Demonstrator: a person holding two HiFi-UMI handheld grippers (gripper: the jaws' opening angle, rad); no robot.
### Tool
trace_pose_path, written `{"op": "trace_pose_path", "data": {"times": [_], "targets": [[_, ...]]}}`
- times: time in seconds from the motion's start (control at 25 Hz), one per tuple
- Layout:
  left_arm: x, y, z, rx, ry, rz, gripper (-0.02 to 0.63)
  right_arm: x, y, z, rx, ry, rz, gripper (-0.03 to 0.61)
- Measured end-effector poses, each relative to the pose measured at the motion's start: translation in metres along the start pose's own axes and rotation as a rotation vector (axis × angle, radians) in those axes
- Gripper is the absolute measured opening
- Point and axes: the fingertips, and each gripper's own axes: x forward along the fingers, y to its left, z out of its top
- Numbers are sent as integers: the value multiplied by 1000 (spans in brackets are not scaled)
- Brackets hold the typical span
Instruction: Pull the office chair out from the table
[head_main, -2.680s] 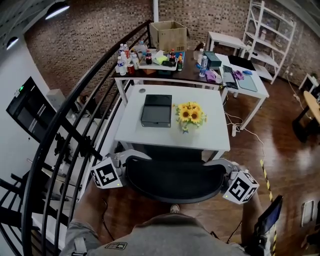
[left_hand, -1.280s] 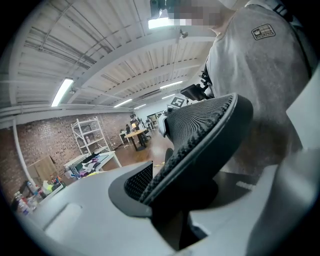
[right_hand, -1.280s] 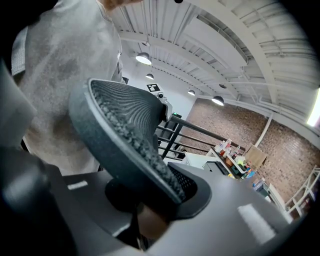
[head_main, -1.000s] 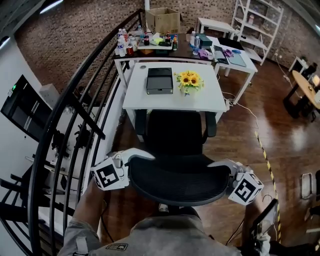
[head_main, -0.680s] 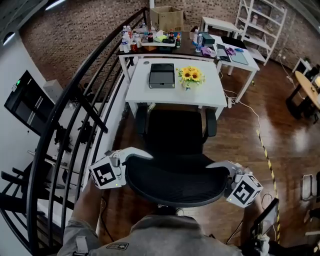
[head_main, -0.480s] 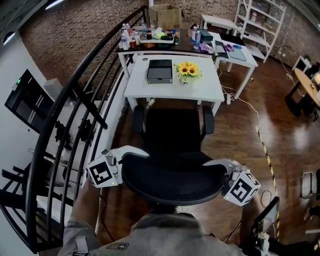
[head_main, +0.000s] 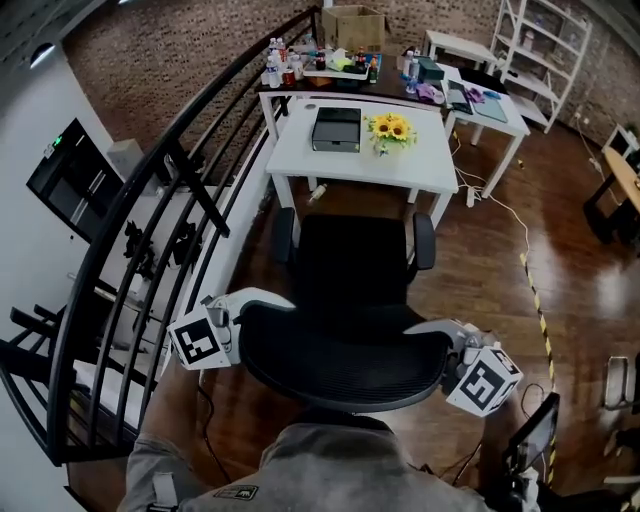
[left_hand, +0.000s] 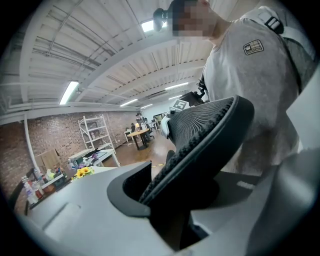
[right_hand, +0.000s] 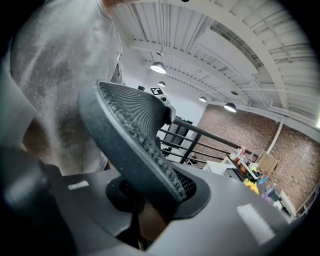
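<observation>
**Entry, nearest first.**

- **Left gripper (head_main: 258, 300):** the jaws are closed on the left rim of the backrest (head_main: 345, 355). The mesh edge is seen clamped between them in the left gripper view.
- **Right gripper (head_main: 438, 328):** the jaws are clamped likewise on the right rim.
- **Office chair (head_main: 350, 262):** the seat is shown clear of the table (head_main: 300, 160), with the armrests just short of its near edge. The pull is judged nearly complete.

**Risks.**
- Only thin curved rims are held, so a grip could be lost through an uneven tug.
- The chair could be swivelled if one side is drawn harder than the other.
- The person's legs, directly behind, could be struck by the base.

**Room.**
- **Left:** the railing (head_main: 170, 190) stands close and is taken as a hard limit.
- **Right:** open wooden floor (head_main: 490, 270) is available. It is crossed by striped tape (head_main: 537, 310), where castors might be snagged.
</observation>
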Motion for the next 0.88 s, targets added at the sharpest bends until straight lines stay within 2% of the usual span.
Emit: {"op": "trace_pose_path", "data": {"times": [0.32,0.48,0.88], "targets": [[-17,-48,6,-16,11,-7,129,-3,49,17,15,6,9,100],[-25,-71,14,4,-20,-10,127,-6,71,27,25,14,-15,103],[-54,-114,13,18,-15,-48,126,3,123,50,72,45,-37,103]]}}
